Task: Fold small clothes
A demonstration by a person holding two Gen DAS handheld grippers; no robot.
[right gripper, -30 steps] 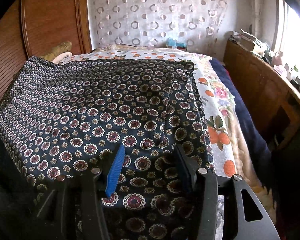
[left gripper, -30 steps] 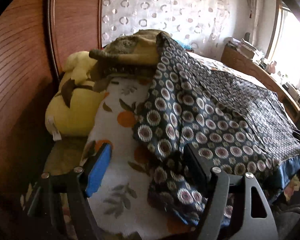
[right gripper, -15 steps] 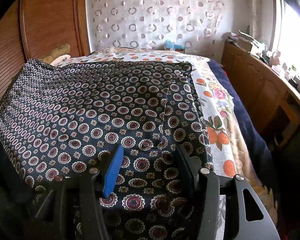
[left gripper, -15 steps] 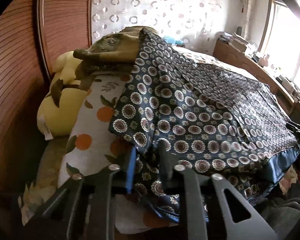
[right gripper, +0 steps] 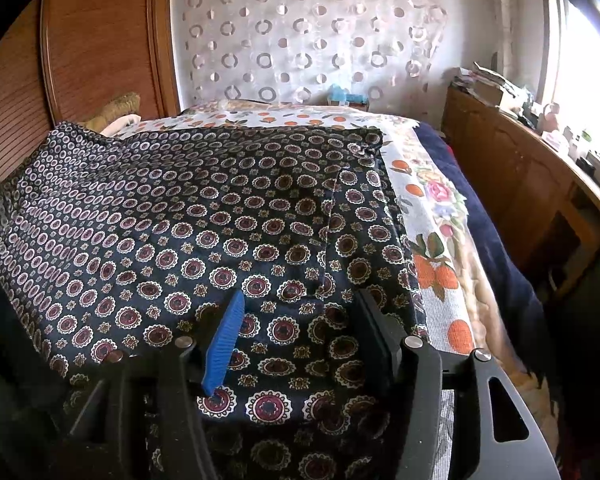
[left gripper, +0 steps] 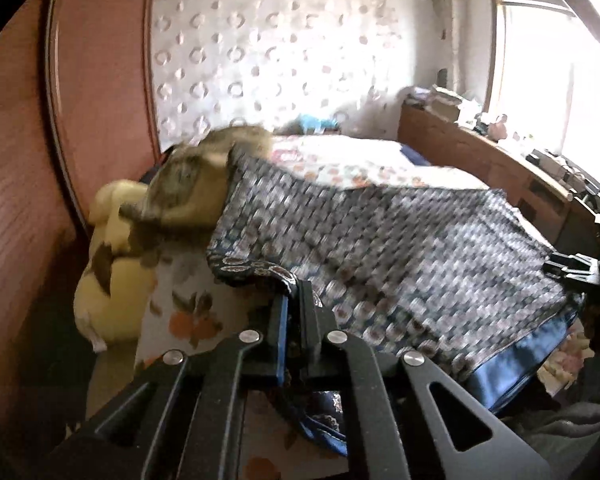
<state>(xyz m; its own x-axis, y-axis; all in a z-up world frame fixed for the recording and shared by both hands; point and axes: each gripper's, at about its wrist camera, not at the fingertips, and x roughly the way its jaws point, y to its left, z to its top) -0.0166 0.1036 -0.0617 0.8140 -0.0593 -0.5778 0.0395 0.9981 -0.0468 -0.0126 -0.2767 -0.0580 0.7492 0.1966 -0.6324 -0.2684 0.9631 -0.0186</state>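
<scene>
Two grippers show different states. The left gripper (left gripper: 294,300), wide apart a second ago and half closed half a second ago, is now clenched on the near-left edge of the dark patterned cloth (left gripper: 400,256), which bunches up between its fingers in the lower centre of the left view; that view has also swung and blurred, so the print reads as smeared streaks. The right gripper (right gripper: 300,320) keeps its fingers spread over the cloth (right gripper: 220,220) at the bottom centre of its view, much as before; whether the tips touch the fabric is hard to tell.

The cloth lies spread across the bed, filling the middle of both views. It is thin, dark navy fabric printed with rows of round medallions, with a straight seam running down its right part and a plain blue hem along its right edge in the left view. Under it lies a pale bedspread (right gripper: 432,216) with orange fruit and flowers. A yellow soft toy (left gripper: 112,280) sits at the left, beside a ribbed wooden headboard (left gripper: 16,184).
</scene>
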